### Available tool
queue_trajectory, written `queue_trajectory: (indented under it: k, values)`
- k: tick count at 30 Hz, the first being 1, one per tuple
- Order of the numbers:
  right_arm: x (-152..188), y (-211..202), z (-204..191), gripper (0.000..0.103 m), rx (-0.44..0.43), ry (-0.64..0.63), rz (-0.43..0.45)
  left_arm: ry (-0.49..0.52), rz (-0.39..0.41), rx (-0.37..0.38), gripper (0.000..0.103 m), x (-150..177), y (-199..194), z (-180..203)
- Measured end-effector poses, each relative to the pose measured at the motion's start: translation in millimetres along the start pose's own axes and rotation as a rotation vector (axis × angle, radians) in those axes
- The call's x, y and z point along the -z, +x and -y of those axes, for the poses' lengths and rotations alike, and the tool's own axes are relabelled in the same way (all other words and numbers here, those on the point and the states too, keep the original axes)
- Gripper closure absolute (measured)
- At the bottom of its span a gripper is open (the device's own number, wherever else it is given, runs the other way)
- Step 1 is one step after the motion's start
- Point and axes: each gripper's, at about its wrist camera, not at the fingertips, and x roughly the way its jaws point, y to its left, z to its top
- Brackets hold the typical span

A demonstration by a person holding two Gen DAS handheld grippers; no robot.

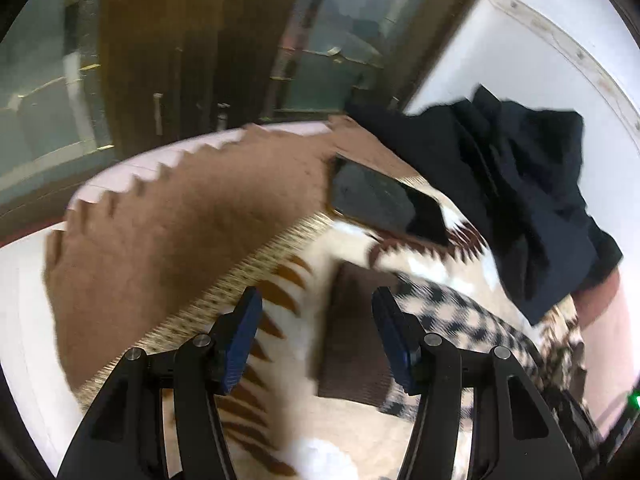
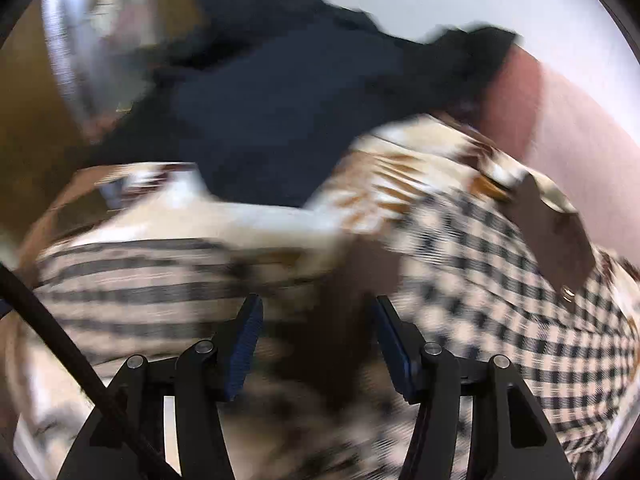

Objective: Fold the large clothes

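The left gripper (image 1: 316,336) points down at a bed, its blue-padded jaws apart with nothing between them. Just beyond its tips lies a checked shirt (image 1: 460,320) on a cream and brown patterned blanket (image 1: 352,240). Farther off a dark phone (image 1: 376,200) rests at the edge of a plain brown cover (image 1: 180,220), and a dark navy garment (image 1: 520,168) is heaped at the far right.

The right gripper (image 2: 316,340) also stands apart, empty, over the checked shirt (image 2: 500,272); the navy garment (image 2: 280,112) lies beyond. The view is blurred. No writing or label can be read.
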Motion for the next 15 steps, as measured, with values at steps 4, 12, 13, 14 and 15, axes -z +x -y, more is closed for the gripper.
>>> queue_trajectory:
  k: [4, 12, 13, 14, 15]
  values:
    - [11.0, -8.0, -66.9, 0.035, -0.1, -0.157, -0.009, 0.008, 0.059, -0.051, 0.047, -4.0, -11.5, -5.9]
    - [41.4, -8.1, -192.6, 0.026, -0.155, -0.492, 0.032, -0.089, 0.154, -0.133, 0.043, -19.8, -31.5, -46.4]
    - [44.9, -6.1, -203.0, 0.026, -0.145, -0.527, 0.037, -0.112, 0.154, -0.136, 0.043, -21.9, -31.9, -53.7]
    - [48.7, -4.1, -217.1, 0.026, -0.13, -0.566, 0.044, -0.137, 0.152, -0.141, 0.043, -23.9, -32.0, -61.6]
    - [50.8, -1.3, -224.9, 0.026, -0.121, -0.591, 0.049, -0.163, 0.151, -0.151, 0.043, -26.2, -31.9, -71.1]
